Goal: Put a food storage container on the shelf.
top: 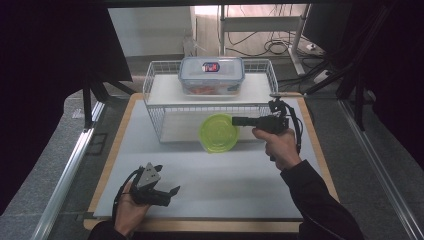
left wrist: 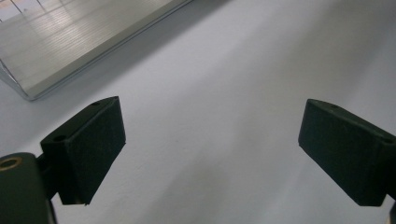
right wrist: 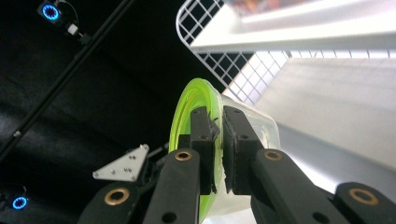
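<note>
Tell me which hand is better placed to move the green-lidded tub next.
Right. Its claw is shut on the tub's green lid by the wire rack. The left claw is open, over bare table.

- The white mat [top: 215, 185] is bare across its near half, so a hand can pass freely there between the left gripper [top: 167, 192] and the right hand [top: 280, 145].
- The wire rack [top: 155, 95] blocks the far half.
- A clear box [top: 211, 75] occupies the rack's shelf middle.
- The green-lidded tub [top: 218, 132], pinched by the right gripper [top: 235, 120], closes the rack's lower opening.
</note>
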Demonstrator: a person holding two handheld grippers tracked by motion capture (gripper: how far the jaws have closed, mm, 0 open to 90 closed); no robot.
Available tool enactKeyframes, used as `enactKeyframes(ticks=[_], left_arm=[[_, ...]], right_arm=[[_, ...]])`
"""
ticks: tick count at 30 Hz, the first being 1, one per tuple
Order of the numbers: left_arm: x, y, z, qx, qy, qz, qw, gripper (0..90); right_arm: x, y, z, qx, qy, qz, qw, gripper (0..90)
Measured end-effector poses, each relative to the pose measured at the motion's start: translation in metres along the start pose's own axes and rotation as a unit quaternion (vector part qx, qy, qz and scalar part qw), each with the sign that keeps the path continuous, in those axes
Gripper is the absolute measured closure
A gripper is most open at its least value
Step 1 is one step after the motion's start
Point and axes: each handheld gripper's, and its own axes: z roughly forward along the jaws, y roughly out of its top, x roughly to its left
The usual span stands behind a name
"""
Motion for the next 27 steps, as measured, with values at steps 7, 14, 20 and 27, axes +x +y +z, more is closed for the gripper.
enactKeyframes(ticks=[7, 14, 20, 27], left_arm=[[0.000, 0.000, 0.000, 0.000, 0.000, 0.000, 1.0000, 7.0], [0.000, 0.000, 0.000, 0.000, -0.001, 0.001, 1.0000, 7.1], [0.000, 0.000, 0.000, -0.001, -0.002, -0.001, 1.0000, 7.1], [0.000, 0.000, 0.000, -0.001, -0.002, 0.000, 1.0000, 6.9]], right_arm=[[0.011, 0.025, -0.008, -0.019, 0.004, -0.002, 0.9998, 84.1], [0.024, 0.055, -0.013, -0.041, 0.004, -0.005, 0.9991, 84.1], [0.030, 0.074, -0.010, -0.055, 0.000, -0.002, 0.9985, 84.1], [0.035, 0.103, -0.002, -0.083, -0.008, 0.002, 0.9966, 84.1]])
